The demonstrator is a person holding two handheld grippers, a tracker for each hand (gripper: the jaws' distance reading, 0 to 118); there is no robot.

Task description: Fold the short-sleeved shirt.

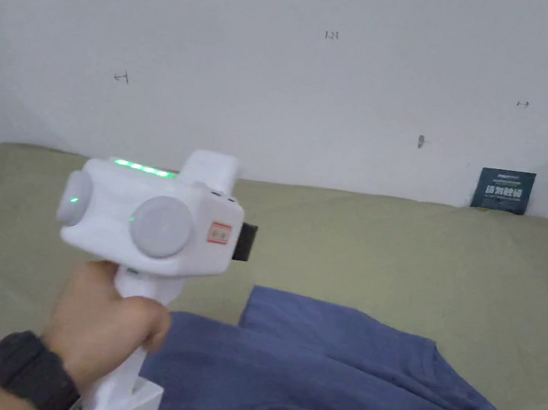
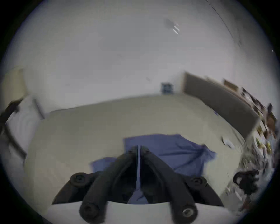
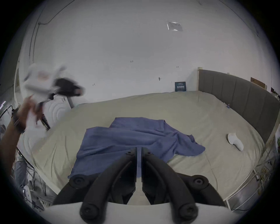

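Barely begun: blue shirt [image 3: 136, 142] rumpled, unfolded on the bed [image 3: 189, 109] (every fold remaining). Left gripper [image 2: 139, 147] raised, jaws nearly closed, empty; right gripper [image 3: 139, 149] likewise, holding nothing.

Soft, even indoor light fills the head view, which is sharp, with faint shadows on the plain white wall [image 1: 345, 86] and green indicator lights glowing on the white plastic left hand-held gripper [image 1: 245, 241]. Both gripper views are dimmer fisheye pictures, dark at the corners and bent toward the edges. The left gripper view is motion-blurred throughout, while the right gripper view is crisp except for the smeared left hand-held gripper.
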